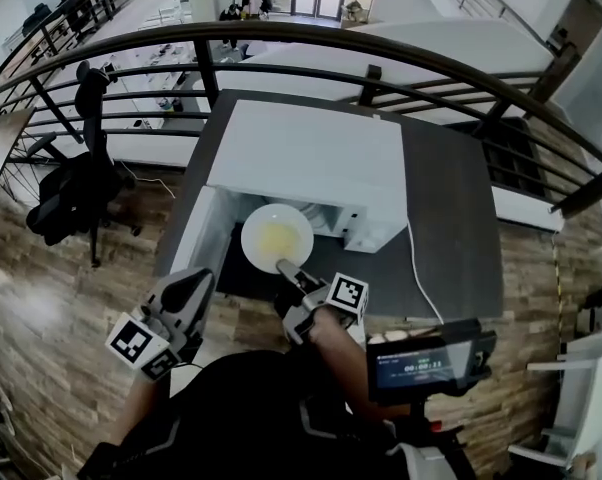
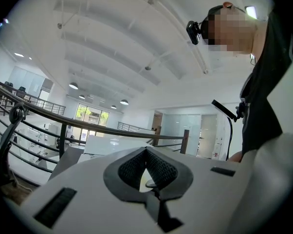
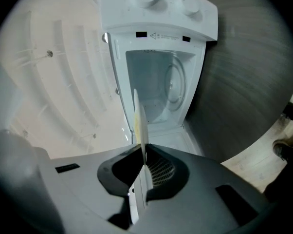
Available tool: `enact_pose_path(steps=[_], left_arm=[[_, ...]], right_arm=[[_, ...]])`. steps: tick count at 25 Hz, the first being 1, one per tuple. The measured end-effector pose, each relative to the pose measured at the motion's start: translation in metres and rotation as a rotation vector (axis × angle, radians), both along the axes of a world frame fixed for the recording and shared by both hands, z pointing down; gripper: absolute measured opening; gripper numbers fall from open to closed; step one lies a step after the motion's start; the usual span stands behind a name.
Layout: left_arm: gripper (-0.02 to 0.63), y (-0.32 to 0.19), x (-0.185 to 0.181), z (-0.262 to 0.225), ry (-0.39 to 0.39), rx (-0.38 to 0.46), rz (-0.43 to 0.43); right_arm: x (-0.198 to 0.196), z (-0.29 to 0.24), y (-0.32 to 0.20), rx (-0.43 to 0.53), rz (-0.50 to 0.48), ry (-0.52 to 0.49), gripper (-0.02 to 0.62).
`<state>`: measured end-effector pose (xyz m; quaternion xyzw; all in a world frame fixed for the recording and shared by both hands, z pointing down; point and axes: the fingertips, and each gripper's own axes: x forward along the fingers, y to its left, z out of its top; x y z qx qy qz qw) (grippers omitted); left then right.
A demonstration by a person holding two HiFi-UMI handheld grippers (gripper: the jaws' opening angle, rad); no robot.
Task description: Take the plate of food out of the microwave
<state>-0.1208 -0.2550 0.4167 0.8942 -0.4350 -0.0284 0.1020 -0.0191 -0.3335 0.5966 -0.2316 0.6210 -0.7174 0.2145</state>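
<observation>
Head view: the dark table [image 1: 451, 218] carries the white microwave [image 1: 311, 158], which stands at its far left part by the black railing [image 1: 401, 53]. The microwave's door [image 1: 193, 236] hangs open to the left of the cavity. The white plate [image 1: 276, 236] is outside the microwave, just in front of its opening and above the table's near edge, lying flat, with a pale yellow patch of food [image 1: 279, 240] in its middle. The right gripper [image 1: 287, 270] is at the plate's near rim, on the side away from the microwave, with its jaws closed on that rim. The right gripper view shows the plate edge-on, pinched between the two dark pads, with the empty cavity straight ahead beyond it. The right forearm reaches forward from the person's body towards the microwave, with the gripper pointing about level and its marker cube [image 1: 347, 296] facing up. The left gripper [image 1: 199, 282] is in front of the open door, left of the plate and apart from it, and also points towards the microwave. In the left gripper view its pad tips meet with nothing between them, and a sliver of the plate shows through the gap behind the tips.
</observation>
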Motion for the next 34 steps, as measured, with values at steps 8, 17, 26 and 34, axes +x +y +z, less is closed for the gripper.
enact_pose_path(steps=[8, 17, 26, 34], left_arm=[[0.002, 0.006, 0.01, -0.001, -0.002, -0.009, 0.033], [0.002, 0.001, 0.015, 0.003, -0.005, -0.004, 0.058], [0.002, 0.002, 0.016, 0.006, -0.01, -0.006, 0.058], [0.002, 0.002, 0.016, 0.003, -0.002, -0.002, 0.055]], right_arm=[[0.01, -0.017, 0.016, 0.028, -0.014, -0.007, 0.017], [0.012, -0.018, 0.016, 0.038, -0.019, -0.012, 0.017], [0.016, -0.013, 0.015, 0.026, -0.012, -0.011, 0.017], [0.015, -0.012, 0.014, 0.026, -0.016, -0.002, 0.017]])
